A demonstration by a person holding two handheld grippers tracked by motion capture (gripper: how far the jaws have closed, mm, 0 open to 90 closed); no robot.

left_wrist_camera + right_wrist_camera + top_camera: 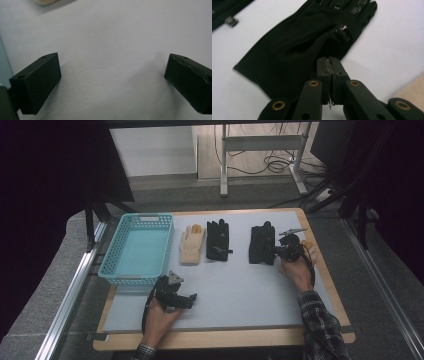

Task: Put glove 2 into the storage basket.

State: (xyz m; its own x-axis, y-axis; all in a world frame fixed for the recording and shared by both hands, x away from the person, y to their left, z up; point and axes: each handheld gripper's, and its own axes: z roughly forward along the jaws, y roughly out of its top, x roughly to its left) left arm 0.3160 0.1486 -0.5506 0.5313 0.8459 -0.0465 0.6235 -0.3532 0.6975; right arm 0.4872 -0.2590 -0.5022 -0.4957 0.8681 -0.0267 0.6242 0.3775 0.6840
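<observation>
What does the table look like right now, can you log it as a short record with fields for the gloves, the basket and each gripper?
surface: grey mat on a wooden table
basket: light blue basket, far left, nothing visible inside
gloves: cream glove, black glove, then right-hand black glove, in a row
right gripper: right gripper, jaws together, pinching the edge of the right-hand black glove
left gripper: left gripper, jaws wide apart over bare mat, holding nothing

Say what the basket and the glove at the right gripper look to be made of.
The basket: seemingly moulded plastic, turquoise with a slight sheen, its walls an even lattice of holes. The black glove: thin matte fabric, probably knit or synthetic, lying limp and creased, with small shiny patches on its finger parts.
</observation>
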